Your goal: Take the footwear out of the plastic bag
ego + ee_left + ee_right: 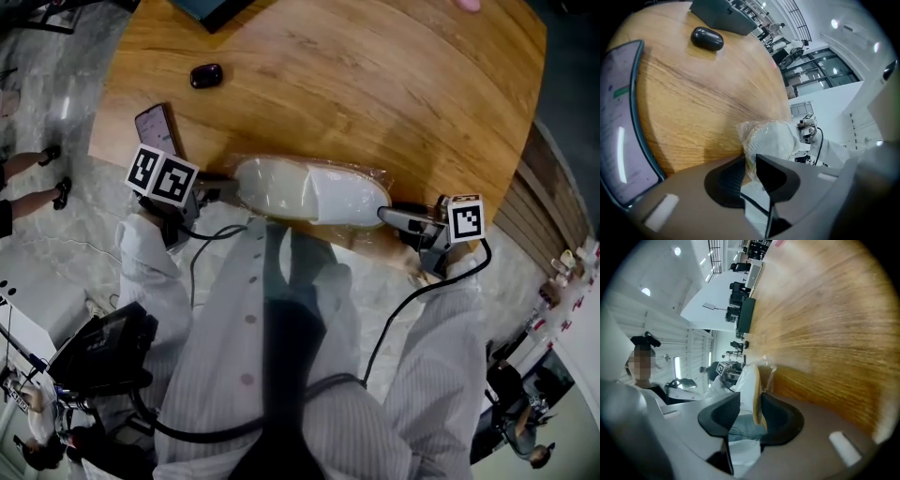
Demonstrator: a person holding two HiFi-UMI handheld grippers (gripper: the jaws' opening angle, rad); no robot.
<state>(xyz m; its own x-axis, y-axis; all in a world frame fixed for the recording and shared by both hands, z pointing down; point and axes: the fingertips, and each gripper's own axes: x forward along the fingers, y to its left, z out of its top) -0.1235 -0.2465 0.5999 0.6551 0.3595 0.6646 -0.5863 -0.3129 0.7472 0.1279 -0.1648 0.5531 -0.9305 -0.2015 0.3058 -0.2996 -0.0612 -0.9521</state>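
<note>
A white slipper (309,192) sealed in a clear plastic bag (373,174) lies along the near edge of the round wooden table (375,75). My left gripper (220,195) is at the bag's left end. In the left gripper view the crumpled bag edge (751,157) hangs in the narrow gap of that gripper (750,165), and a slit of light still shows between the pads. My right gripper (389,216) is at the slipper's right end. In the right gripper view the bagged slipper (752,383) stands on edge inside this gripper (750,409), its yellowish sole against the right pad.
A phone (157,127) lies on the table just beyond the left gripper, seen close in the left gripper view as the phone (618,126). A small black oval object (206,75) and a dark flat item (217,9) sit farther back. My torso crowds the table's near edge.
</note>
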